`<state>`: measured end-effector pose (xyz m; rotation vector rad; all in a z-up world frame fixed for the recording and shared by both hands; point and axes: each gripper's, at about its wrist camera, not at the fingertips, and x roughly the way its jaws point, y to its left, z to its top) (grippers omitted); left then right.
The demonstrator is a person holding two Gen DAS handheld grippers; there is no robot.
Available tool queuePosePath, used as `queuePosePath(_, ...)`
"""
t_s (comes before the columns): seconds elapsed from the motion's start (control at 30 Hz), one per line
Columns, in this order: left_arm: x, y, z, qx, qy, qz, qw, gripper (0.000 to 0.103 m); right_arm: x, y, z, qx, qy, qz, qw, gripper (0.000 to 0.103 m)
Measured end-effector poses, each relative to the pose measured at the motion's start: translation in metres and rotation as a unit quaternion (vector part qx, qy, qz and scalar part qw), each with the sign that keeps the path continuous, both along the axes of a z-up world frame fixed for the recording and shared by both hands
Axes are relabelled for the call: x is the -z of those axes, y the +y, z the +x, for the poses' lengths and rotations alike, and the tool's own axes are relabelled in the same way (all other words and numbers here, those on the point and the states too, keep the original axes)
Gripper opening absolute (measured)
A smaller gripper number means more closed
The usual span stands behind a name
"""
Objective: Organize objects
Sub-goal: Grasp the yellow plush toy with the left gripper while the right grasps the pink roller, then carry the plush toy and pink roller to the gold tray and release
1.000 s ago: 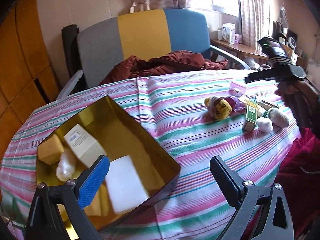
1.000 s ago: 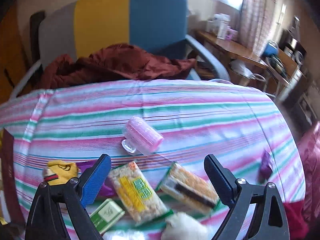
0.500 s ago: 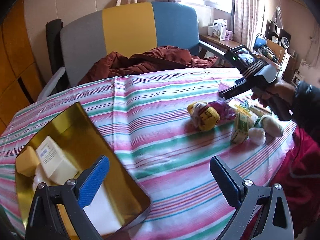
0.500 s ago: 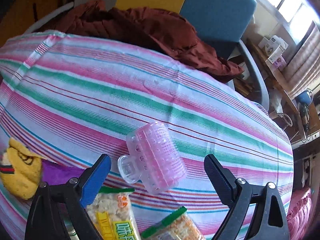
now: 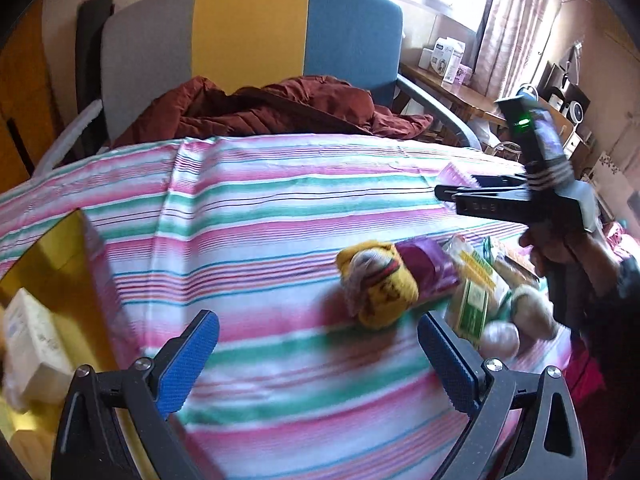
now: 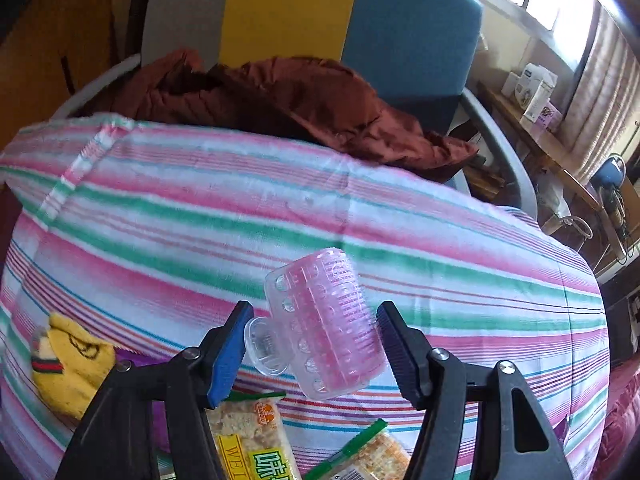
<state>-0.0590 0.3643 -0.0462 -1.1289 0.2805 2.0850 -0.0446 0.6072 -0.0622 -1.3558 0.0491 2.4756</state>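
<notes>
A pink plastic hair roller [image 6: 324,324] lies on the striped tablecloth [image 6: 280,216] between the fingers of my right gripper [image 6: 314,350]; the jaws stand close on both sides of it, and contact is unclear. It also peeks out behind the right gripper in the left wrist view [image 5: 454,174]. My left gripper [image 5: 318,356] is open and empty above the cloth. A yellow sock roll [image 5: 378,290] with a purple packet [image 5: 430,270] lies ahead of it. A gold tin [image 5: 48,280] holding a white box [image 5: 30,334] sits at the left.
Snack packets [image 6: 256,436], a green box [image 5: 472,308] and pale round items [image 5: 500,336] cluster at the table's right edge. A chair [image 5: 252,36] with a maroon garment [image 5: 280,108] stands behind the table. A desk with boxes [image 5: 448,60] is at the right.
My right gripper has moved forward over the pink roller and its jaws have narrowed around it. My left gripper has swung right, away from the tin, toward the sock.
</notes>
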Motion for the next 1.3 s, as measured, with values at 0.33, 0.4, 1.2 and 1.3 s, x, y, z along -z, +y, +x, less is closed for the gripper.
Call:
queuePosePath(0.33,0.033,0.064,-0.022,0.005,-0.045,-0.012,0.9989,0.089,-0.011,-0.009,-0.004,-0.021,0.028,-0.005,0.999,0.064)
queuePosePath(0.4,0.048,0.075,-0.026,0.024,-0.069,-0.022,0.9971,0.049,-0.011,-0.012,-0.004,-0.026,0.029,0.0,0.999,0.064)
queuePosePath(1.2,-0.034,-0.109,0.011,-0.031,-0.007,0.041,0.9987,0.037,-0.051,-0.122,-0.002,-0.114,0.052,0.012,0.992,0.064)
queuePosePath(1.3,-0.04,-0.144,0.01,-0.056,-0.002,0.05,0.9972,0.037,-0.061,-0.156,-0.006,-0.141,0.059,-0.005,0.988,0.064)
